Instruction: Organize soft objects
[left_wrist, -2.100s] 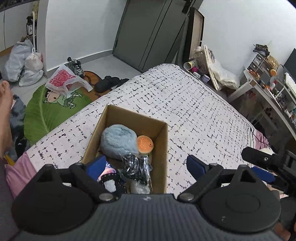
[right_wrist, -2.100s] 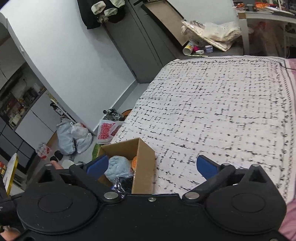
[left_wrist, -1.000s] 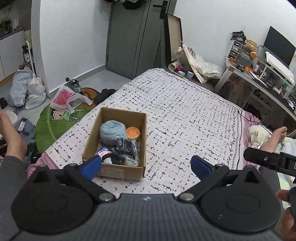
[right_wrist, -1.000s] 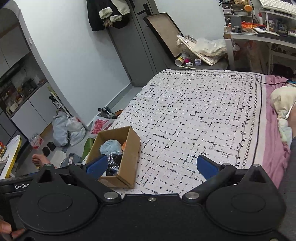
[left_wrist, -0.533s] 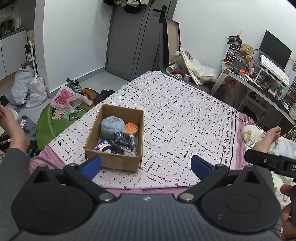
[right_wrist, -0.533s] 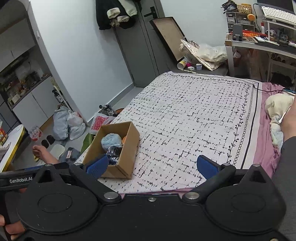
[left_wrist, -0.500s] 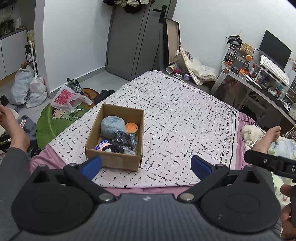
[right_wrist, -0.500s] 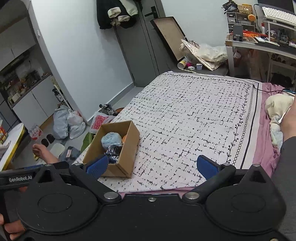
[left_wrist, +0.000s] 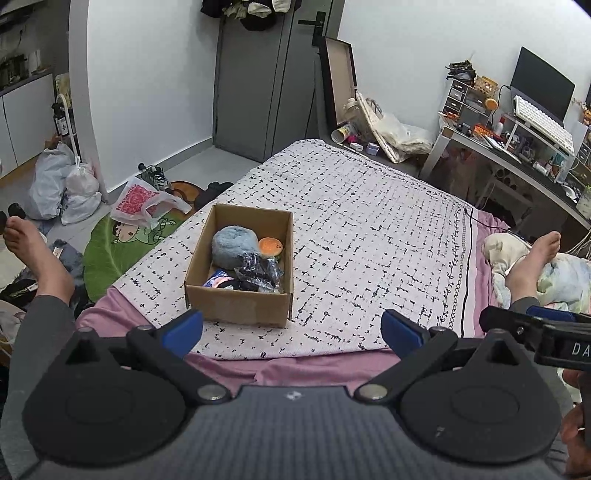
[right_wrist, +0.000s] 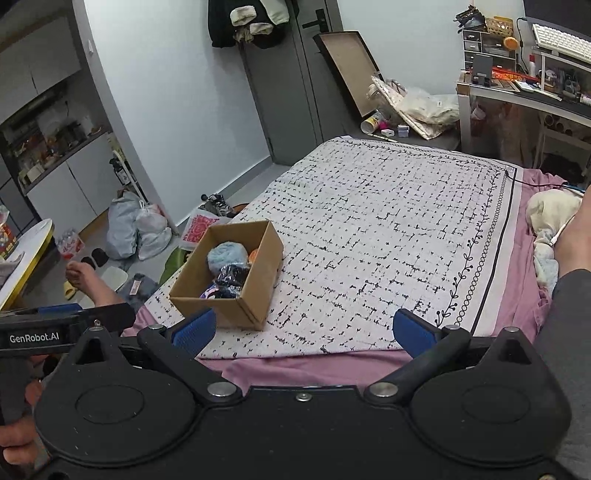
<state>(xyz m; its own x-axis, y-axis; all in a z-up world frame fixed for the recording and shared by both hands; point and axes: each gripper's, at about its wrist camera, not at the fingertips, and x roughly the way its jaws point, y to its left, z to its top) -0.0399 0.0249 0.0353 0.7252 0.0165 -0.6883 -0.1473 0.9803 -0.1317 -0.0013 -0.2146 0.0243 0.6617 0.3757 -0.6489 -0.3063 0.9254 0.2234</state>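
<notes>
A cardboard box (left_wrist: 236, 308) stands on the bed's black-and-white patterned cover (left_wrist: 369, 236), near its left front corner. In it lie a fluffy blue soft toy (left_wrist: 233, 246), an orange round soft thing (left_wrist: 270, 246), a black crinkly plastic packet (left_wrist: 258, 271) and a pink and blue item (left_wrist: 217, 277). My left gripper (left_wrist: 291, 332) is open and empty, held back from the box, above the bed's front edge. My right gripper (right_wrist: 303, 330) is open and empty too. The box also shows in the right wrist view (right_wrist: 236, 310), ahead and to the left.
The person's bare feet (left_wrist: 532, 258) rest at the bed's right and at the left (left_wrist: 26, 243). Bags (left_wrist: 62, 184) and a green mat (left_wrist: 110, 251) lie on the floor to the left. A cluttered desk (left_wrist: 517, 147) stands at the right, a grey door (left_wrist: 258, 74) behind.
Both grippers have pulled back and up from the box, so the whole bed has come into view. Both stay open and empty. The box and its contents have not moved.
</notes>
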